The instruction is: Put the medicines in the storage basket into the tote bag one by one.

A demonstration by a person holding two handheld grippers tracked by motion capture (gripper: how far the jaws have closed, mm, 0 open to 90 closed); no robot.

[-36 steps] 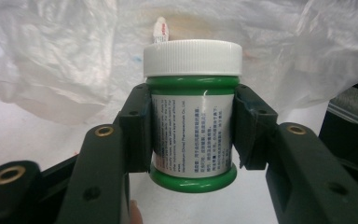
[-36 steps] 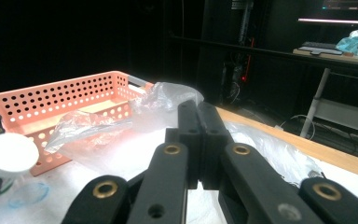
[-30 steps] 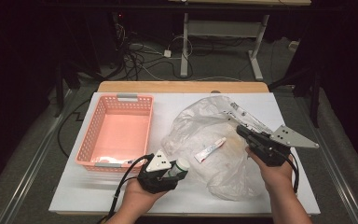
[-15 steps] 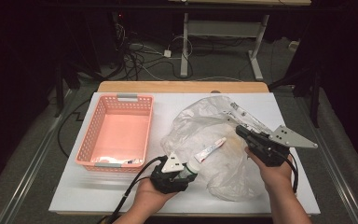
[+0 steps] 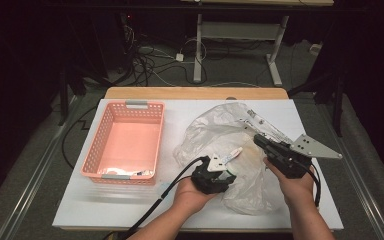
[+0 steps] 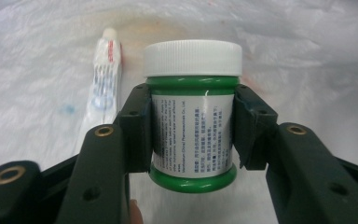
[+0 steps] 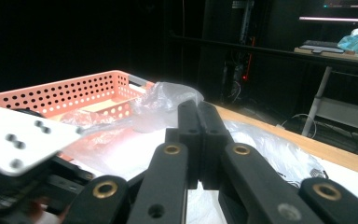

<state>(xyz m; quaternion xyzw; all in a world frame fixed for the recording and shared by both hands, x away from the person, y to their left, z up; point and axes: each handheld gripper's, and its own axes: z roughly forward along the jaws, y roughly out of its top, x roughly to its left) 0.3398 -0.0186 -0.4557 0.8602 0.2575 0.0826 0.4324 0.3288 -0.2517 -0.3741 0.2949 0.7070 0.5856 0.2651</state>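
A green jar (image 6: 192, 126) with a white lid and a printed label sits between the jaws of my left gripper (image 6: 192, 93), which is shut on it. In the high view the left gripper (image 5: 224, 172) is over the crumpled clear plastic bag (image 5: 215, 130) at the table's middle. A small white tube (image 6: 103, 84) lies on the bag just left of the jar; the tube (image 5: 231, 154) is also in the high view. My right gripper (image 5: 260, 141) is at the bag's right side, jaws pressed together (image 7: 198, 112), apparently on the bag's film.
A pink perforated basket (image 5: 107, 135) stands at the left with a small flat item (image 5: 125, 173) at its near end. The white table (image 5: 310, 115) has a wooden far edge. Cables trail toward the near edge.
My left gripper has carried the jar to the right, from beside the basket's near corner onto the bag. The right gripper has stayed put.
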